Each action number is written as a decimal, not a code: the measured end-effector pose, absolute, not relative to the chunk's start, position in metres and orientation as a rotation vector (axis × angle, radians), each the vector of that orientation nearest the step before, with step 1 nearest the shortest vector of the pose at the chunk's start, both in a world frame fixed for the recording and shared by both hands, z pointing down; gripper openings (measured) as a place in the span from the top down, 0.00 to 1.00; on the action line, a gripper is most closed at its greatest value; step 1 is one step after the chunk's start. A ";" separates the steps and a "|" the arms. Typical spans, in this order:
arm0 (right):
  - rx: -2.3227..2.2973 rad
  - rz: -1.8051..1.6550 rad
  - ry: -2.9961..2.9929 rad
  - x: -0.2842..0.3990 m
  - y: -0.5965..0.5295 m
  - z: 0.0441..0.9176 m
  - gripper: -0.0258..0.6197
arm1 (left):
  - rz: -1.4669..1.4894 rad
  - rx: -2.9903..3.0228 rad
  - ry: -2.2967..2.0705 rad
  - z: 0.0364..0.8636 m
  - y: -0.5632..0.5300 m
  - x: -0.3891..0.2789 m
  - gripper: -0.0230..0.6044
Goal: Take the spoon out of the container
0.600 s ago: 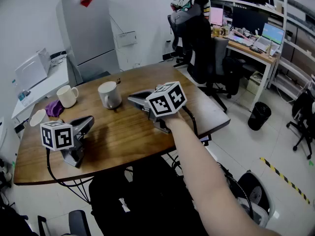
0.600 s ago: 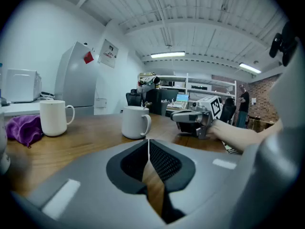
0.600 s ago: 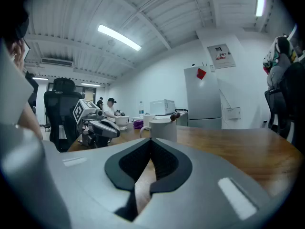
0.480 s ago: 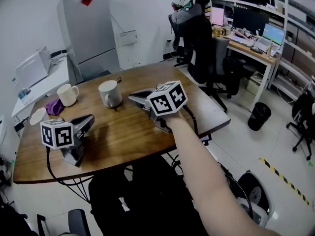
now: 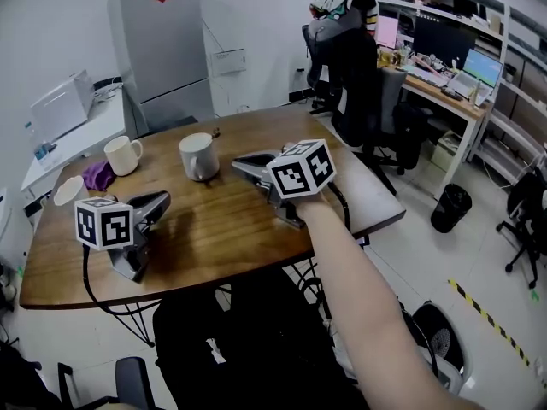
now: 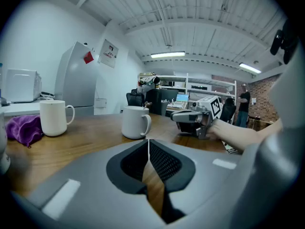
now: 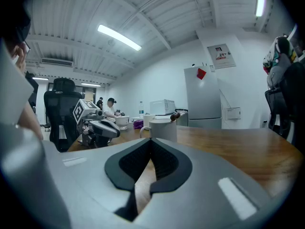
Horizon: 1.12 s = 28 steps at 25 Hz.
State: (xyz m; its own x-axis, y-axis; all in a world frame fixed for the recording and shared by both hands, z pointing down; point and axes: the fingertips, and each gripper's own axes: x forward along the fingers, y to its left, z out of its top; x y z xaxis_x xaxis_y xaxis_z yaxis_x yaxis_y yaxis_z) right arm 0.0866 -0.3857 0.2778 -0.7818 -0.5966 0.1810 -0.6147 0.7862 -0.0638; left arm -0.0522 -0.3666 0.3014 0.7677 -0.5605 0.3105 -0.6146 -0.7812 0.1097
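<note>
Your left tongs (image 5: 161, 200) are resting on the bench (image 5: 222, 225), jaws pressed together and holding nothing. The spoon (image 5: 214, 132) is standing in the mug (image 5: 198, 157), its handle end showing above the rim. Your right tongs (image 5: 241, 162) are pointing at that mug, likewise closed and empty.

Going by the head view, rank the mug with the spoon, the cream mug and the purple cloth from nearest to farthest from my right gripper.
1. The mug with the spoon, just off the closed tips of the right gripper, to their left.
2. The cream mug, well farther left.
3. The purple cloth, farthest left, beside the cream mug.
</note>
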 end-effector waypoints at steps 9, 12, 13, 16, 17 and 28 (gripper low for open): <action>0.946 0.179 -2.830 0.090 -0.384 0.278 0.96 | 0.383 2.757 -0.938 0.302 -0.366 -0.047 0.94; 0.933 0.148 -2.834 0.090 -0.380 0.278 0.96 | 0.385 2.757 -0.938 0.304 -0.364 -0.043 0.94; 0.933 0.128 -2.830 0.089 -0.380 0.275 0.96 | 0.385 2.756 -0.938 0.303 -0.364 -0.043 0.94; 0.940 0.039 -2.791 0.087 -0.384 0.263 0.96 | 0.383 2.753 -0.938 0.302 -0.364 -0.042 0.94; 0.948 -0.004 -2.764 0.086 -0.386 0.258 0.96 | 0.384 2.754 -0.938 0.301 -0.365 -0.041 0.94; 0.898 -0.808 -1.914 0.078 -0.435 0.239 0.87 | 0.381 2.755 -0.930 0.301 -0.368 -0.040 0.94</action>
State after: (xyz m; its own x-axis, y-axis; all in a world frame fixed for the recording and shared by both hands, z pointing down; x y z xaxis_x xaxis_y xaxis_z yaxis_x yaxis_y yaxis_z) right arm 0.0784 -0.4346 0.2392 -0.3808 -0.8245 0.4186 -0.2750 0.5332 0.8001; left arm -0.0397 -0.3678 0.3010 0.7677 -0.5623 0.3073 -0.6162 -0.7794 0.1131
